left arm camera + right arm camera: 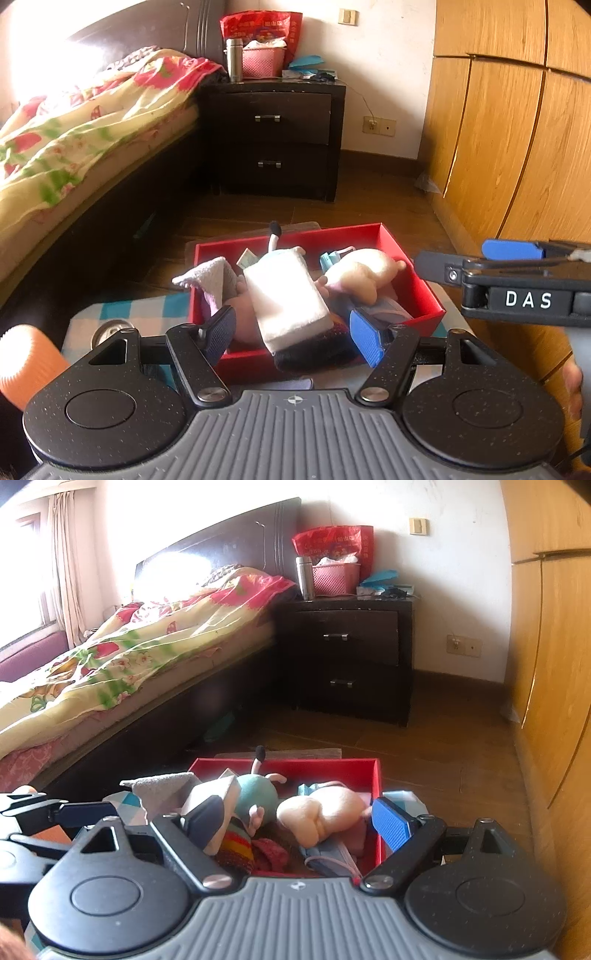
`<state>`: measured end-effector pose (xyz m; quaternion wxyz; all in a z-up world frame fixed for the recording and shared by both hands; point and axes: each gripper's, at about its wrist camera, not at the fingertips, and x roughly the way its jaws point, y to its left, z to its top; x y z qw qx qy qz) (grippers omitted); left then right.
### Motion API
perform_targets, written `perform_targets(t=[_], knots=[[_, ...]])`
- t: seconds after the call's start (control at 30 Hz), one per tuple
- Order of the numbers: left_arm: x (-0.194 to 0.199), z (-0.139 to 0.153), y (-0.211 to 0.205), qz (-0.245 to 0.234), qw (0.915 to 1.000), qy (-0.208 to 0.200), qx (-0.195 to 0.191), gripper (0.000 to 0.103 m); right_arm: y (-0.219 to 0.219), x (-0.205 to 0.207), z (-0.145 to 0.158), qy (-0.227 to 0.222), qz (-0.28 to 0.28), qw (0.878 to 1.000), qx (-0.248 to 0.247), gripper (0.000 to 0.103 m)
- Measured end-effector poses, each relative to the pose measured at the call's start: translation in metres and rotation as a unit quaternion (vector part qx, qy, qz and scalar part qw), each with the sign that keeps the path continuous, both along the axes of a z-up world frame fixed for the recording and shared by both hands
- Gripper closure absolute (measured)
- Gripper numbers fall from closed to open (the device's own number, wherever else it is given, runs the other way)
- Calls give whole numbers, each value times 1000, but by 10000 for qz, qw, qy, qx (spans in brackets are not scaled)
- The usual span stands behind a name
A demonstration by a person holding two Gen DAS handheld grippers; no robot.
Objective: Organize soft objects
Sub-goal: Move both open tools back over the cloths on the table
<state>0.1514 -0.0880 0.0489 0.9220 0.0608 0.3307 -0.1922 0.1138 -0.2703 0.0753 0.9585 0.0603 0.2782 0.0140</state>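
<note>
Shallow red cardboard box (402,258) on a blue-and-white checked worktop (140,310) beside a bed with a floral quilt (74,136), already loaded with soft objects: folded white towel (288,295) leaning across the middle, pale grey cloth (210,277) draped over the left wall, cream plush toy (325,812) toward the right, teal plush toy with a black-tipped antenna (258,794) behind, striped knit piece (236,845) near the front edge. Left gripper (295,332) held above the near edge of the box, jaws spread wide and released, nothing between them, white towel lying just beyond. Right gripper (299,823) likewise spread and empty, poised over the near edge with the cream plush toy ahead of it. Step in hand, by judgement: late in the packing, contents gathered but untidy, grey cloth still hanging out. Next move likely to call for closing on the overhanging cloth or the tilted towel and settling it flat inside the walls; soft fabric apt to slump or snag a neighbour. Legible writing: "DAS" in white on the side of the right gripper as seen from the left wrist view; print on a red plastic bag (258,26) on the dark nightstand (273,122) too small to read.
</note>
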Motion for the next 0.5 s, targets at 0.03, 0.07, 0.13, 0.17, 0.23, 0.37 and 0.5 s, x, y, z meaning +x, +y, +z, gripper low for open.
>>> perform_targets(t=[0.03,0.07,0.13,0.17,0.23,0.37,0.5], knots=[[-2,0,1,3,10000,0,3,35,0,-3,-1,19,-11,10000,4,36],[-5,0,2,-1,10000,-5,16,35,0,-6,-2,36,-18,10000,3,36],[-10,-1,5,-2,10000,19,-3,35,1,-13,-6,89,-12,10000,14,36],[-12,-1,8,11,10000,41,-11,36,3,-15,-8,126,27,9999,-1,36],[-17,-1,14,71,9999,77,-33,37,7,-20,-12,187,77,9998,-70,36],[-28,-5,25,116,9997,200,-73,41,17,-27,-20,273,204,9993,-146,36],[-38,-6,31,109,9995,277,-85,41,24,-32,-28,383,273,9988,-167,36]])
